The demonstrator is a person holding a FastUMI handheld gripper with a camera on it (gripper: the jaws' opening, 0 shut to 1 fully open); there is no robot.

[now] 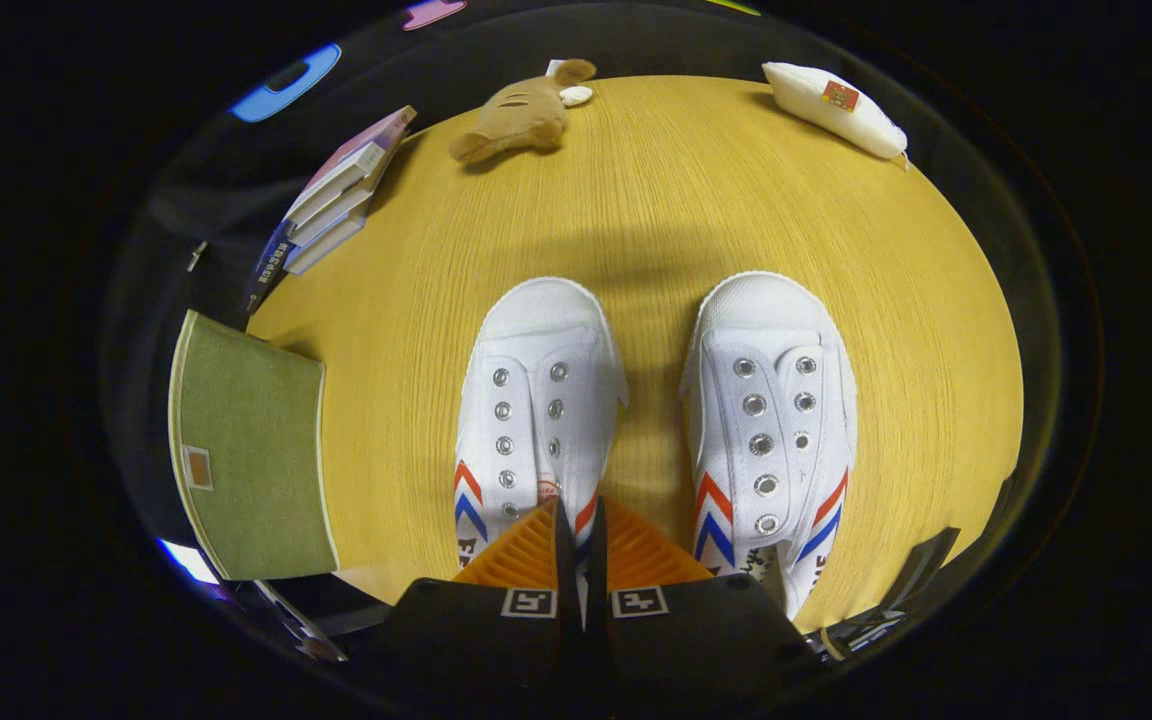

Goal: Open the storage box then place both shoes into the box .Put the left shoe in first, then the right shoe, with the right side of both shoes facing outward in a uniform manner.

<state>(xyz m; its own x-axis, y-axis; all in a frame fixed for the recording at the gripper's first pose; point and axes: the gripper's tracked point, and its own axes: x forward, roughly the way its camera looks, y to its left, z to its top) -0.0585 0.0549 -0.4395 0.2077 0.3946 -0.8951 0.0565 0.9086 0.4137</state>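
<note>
Two white canvas shoes stand side by side on the wooden table (656, 200), toes pointing away from me. The left shoe (536, 400) lies just ahead of my fingers; the right shoe (771, 410) is beside it to the right. Both have red and blue chevrons on their sides. A green fabric storage box (251, 450) with its lid down sits at the table's left edge, left of the left shoe. My gripper (577, 515) hovers over the heel end of the left shoe. Its fingers are pressed together and I see nothing held between them.
A stack of books (336, 195) lies at the far left of the table. A brown plush toy (521, 115) sits at the far edge and a white pouch (831, 105) at the far right.
</note>
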